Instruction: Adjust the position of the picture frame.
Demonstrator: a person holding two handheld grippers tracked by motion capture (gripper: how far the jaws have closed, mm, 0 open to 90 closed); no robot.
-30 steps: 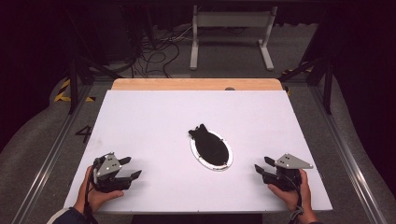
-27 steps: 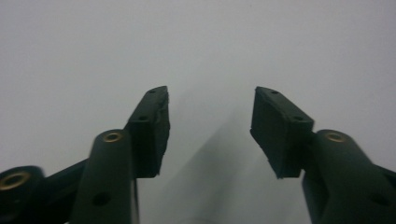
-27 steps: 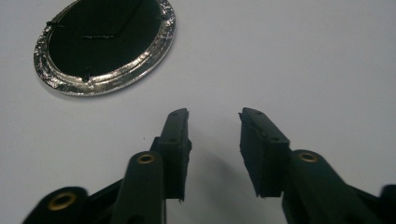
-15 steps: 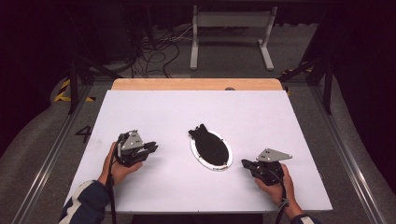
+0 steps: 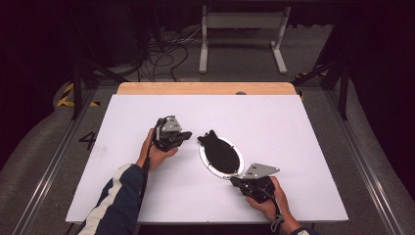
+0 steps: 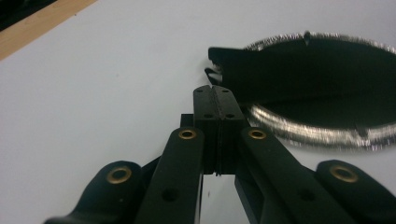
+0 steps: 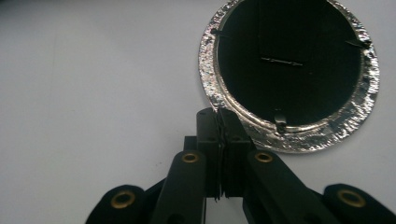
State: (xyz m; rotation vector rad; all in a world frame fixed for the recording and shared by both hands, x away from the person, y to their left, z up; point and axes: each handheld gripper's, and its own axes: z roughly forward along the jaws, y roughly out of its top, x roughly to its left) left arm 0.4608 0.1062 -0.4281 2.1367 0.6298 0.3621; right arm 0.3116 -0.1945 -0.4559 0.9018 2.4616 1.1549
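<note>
The white surface (image 5: 293, 127) lies under both of your hands, with a strip of bare wood along its far edge.

Between your two tools sits the foil-rimmed disc (image 5: 221, 155): a round black face inside a crinkled silver border, lying flat on the surface. A black flap (image 5: 209, 139) sticks out from its far end, the end nearest your left tool.

Your left hand-held gripper (image 5: 185, 136) is just beside that flap, tips pointing at it. In the left gripper view the left tool's jaws have just been closing and now stand pressed together with nothing between them; the flap (image 6: 233, 60) lies right ahead of the tips, and whether they touch it cannot be told.

Your right hand-held gripper (image 5: 235, 181) sits at the near edge of the disc, on the opposite side from your left tool. In the right gripper view its jaws have likewise just been closing and meet pad to pad, empty, with the silver rim (image 7: 261, 126) right at the tips; contact there is too close to judge.
</note>
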